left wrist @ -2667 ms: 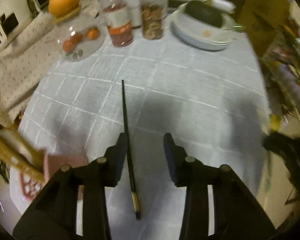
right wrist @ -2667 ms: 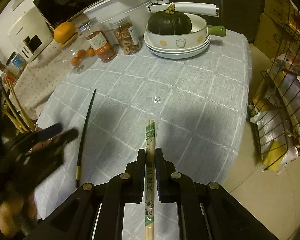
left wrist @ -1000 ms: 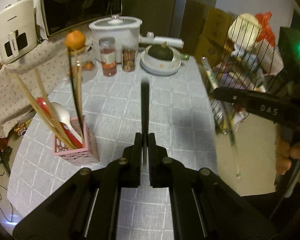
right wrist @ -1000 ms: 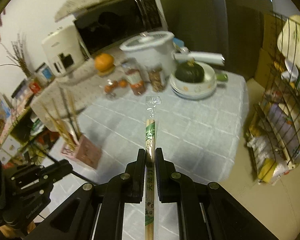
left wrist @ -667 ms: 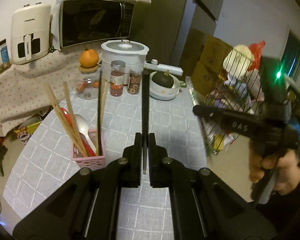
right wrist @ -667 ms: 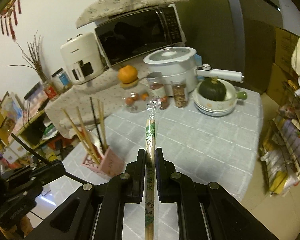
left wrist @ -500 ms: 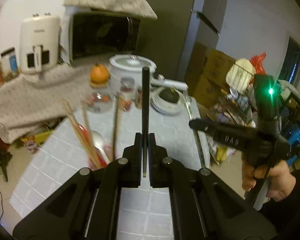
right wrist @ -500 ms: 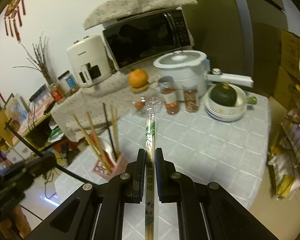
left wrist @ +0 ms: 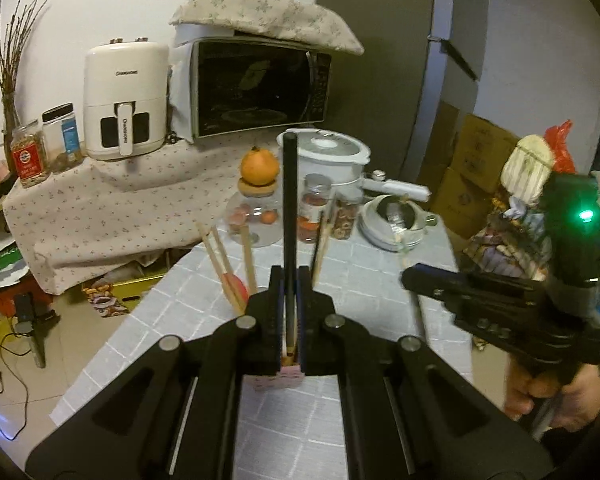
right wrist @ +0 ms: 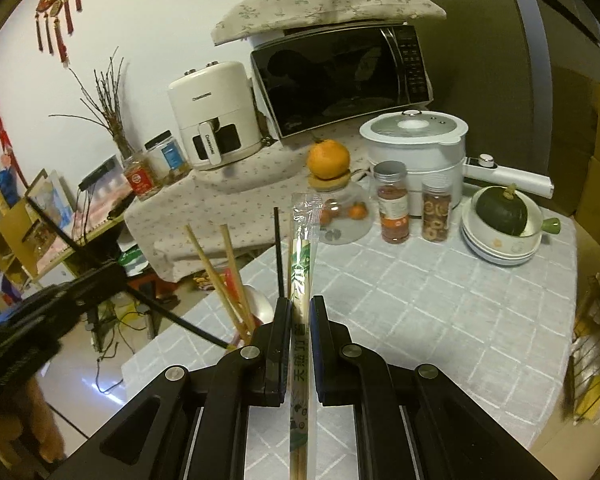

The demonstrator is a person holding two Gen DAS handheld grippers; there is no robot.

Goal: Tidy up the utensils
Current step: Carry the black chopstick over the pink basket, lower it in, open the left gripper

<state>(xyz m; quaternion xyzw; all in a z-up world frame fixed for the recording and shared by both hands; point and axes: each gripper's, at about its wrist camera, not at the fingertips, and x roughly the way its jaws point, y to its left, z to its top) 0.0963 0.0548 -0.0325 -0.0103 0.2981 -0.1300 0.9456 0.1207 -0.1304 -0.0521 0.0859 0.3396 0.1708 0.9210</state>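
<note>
Left wrist view, left to right. Upper left: an air fryer [left wrist: 124, 100] on a cloth-covered counter, with a microwave [left wrist: 256, 88] beside it. Centre: the left gripper [left wrist: 289, 280] has its fingers [left wrist: 274, 300] pressed together on a black chopstick [left wrist: 289, 200], which stands upright through the middle of the frame. Just behind the fingers, wooden chopsticks [left wrist: 220, 260] lean out of a pink holder [left wrist: 278, 376], which is mostly hidden by the gripper. The holder stands on the checked table [left wrist: 364, 280]. Lower right: a hand [left wrist: 556, 396] grips the right gripper's handle.

Right wrist view, left to right. Left edge: the left gripper [right wrist: 112, 276] is blurred, with the black chopstick [right wrist: 180, 320] slanting toward the lower centre. Centre: the right gripper [right wrist: 300, 312] pinches a wrapped chopstick pair [right wrist: 302, 248], which points up the frame. The holder is hidden here; only its chopsticks [right wrist: 220, 276] show, left of the fingers [right wrist: 282, 328]. Right: a pot [right wrist: 416, 144], two jars [right wrist: 394, 204] and a dark squash [right wrist: 502, 210] in a bowl.
</note>
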